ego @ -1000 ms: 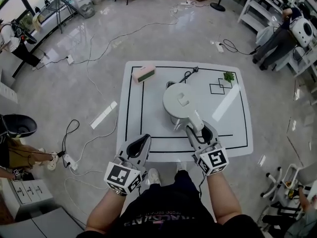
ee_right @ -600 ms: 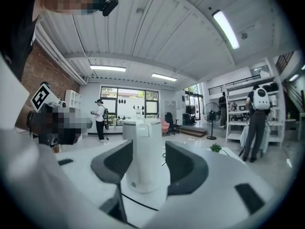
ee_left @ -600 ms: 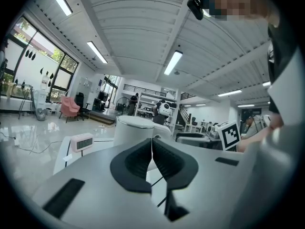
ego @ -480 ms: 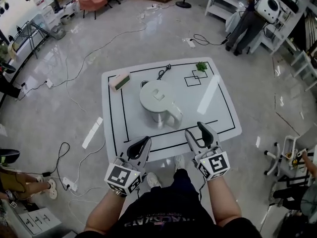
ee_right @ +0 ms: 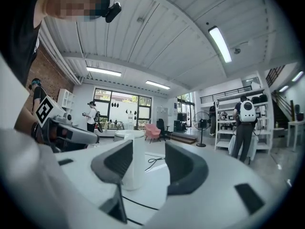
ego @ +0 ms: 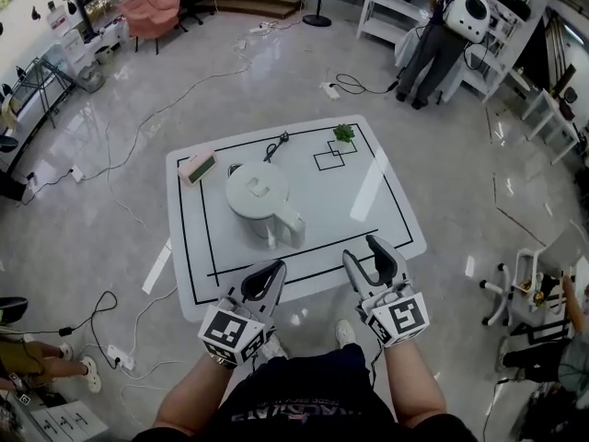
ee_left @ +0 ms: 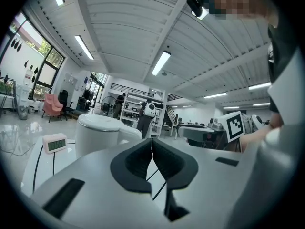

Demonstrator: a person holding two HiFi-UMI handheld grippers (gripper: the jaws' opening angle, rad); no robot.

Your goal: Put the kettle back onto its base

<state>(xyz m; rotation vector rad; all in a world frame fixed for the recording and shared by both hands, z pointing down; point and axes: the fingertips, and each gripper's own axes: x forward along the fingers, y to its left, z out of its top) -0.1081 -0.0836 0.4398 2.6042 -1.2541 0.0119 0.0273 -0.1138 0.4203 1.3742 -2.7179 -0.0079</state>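
Note:
The white kettle (ego: pixel 256 191) stands upright on the white table (ego: pixel 386 219), handle (ego: pixel 288 228) towards me; I cannot see its base beneath it. A black cord (ego: pixel 274 145) lies just behind it. My right gripper (ego: pixel 364 250) is open near the table's front edge, right of the handle and apart from it; its jaws have just been opening with nothing between them. The left gripper (ego: pixel 267 273) is shut and empty at the front edge. The kettle (ee_left: pixel 97 135) shows beyond the shut left gripper (ee_left: pixel 152 147). In the right gripper view the kettle (ee_right: pixel 131 161) stands beyond the right gripper (ee_right: pixel 148 162).
A small clock (ego: pixel 198 167) sits at the table's back left and a green plant (ego: pixel 343 133) at the back right by two drawn squares. Cables trail over the floor (ego: pixel 120 182). A person (ego: pixel 442 26) stands at shelves far behind; a pink chair (ego: pixel 147 7) is far left.
A second ago the right gripper was around the kettle's handle; now it is drawn back and clear of it. The kettle stays on the table. The left gripper stays shut.

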